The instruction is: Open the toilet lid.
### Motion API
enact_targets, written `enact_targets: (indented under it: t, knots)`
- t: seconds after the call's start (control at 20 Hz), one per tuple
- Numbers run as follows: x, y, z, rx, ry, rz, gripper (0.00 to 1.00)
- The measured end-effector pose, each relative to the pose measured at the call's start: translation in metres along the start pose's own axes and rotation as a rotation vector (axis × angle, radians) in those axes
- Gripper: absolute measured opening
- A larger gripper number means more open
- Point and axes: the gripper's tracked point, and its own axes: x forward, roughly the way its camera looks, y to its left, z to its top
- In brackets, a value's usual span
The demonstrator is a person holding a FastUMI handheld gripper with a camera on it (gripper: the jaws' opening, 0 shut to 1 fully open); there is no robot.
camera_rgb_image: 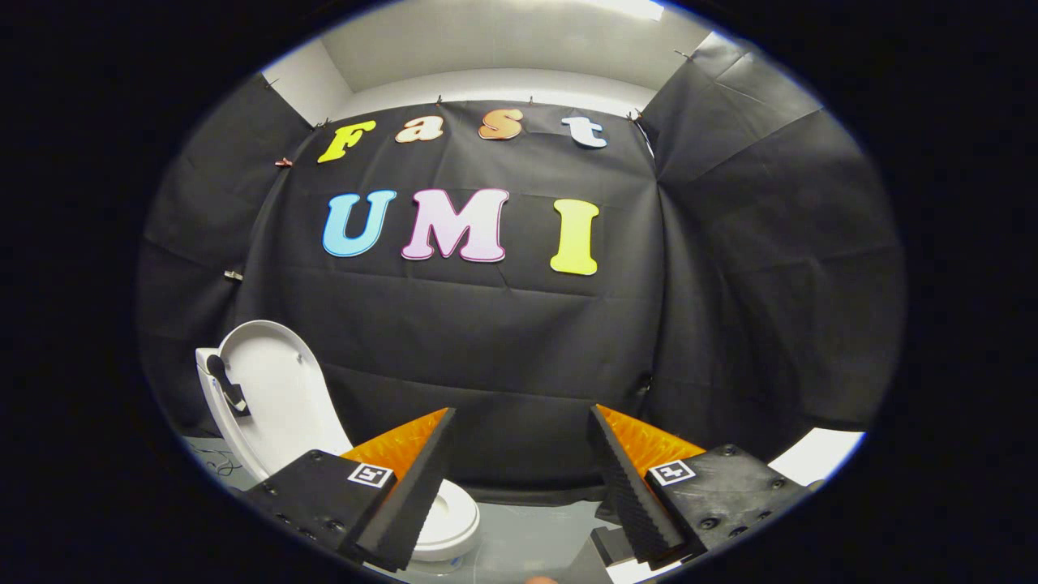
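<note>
A white toilet stands low to the left of my fingers, in front of the black cloth wall. Its lid (272,389) is raised and leans back, tilted up past the left finger. The white seat rim (450,519) lies flat just beyond and partly behind the left finger (409,503). My gripper (519,422) is open, its two fingers spread wide with nothing between them, only the cloth wall ahead. The fingers touch neither lid nor seat.
A small black hinge piece (227,388) sits on the left edge of the lid. A grey floor (535,531) runs between the fingers. A white block (819,454) shows beyond the right finger. Black cloth walls close in ahead and on both sides.
</note>
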Motion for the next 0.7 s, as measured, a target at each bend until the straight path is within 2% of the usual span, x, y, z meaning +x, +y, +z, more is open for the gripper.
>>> enact_targets:
  t: [0.7]
  knots:
    - [0.0000,0.0024,-0.0013,-0.002,0.004,0.006,0.99]
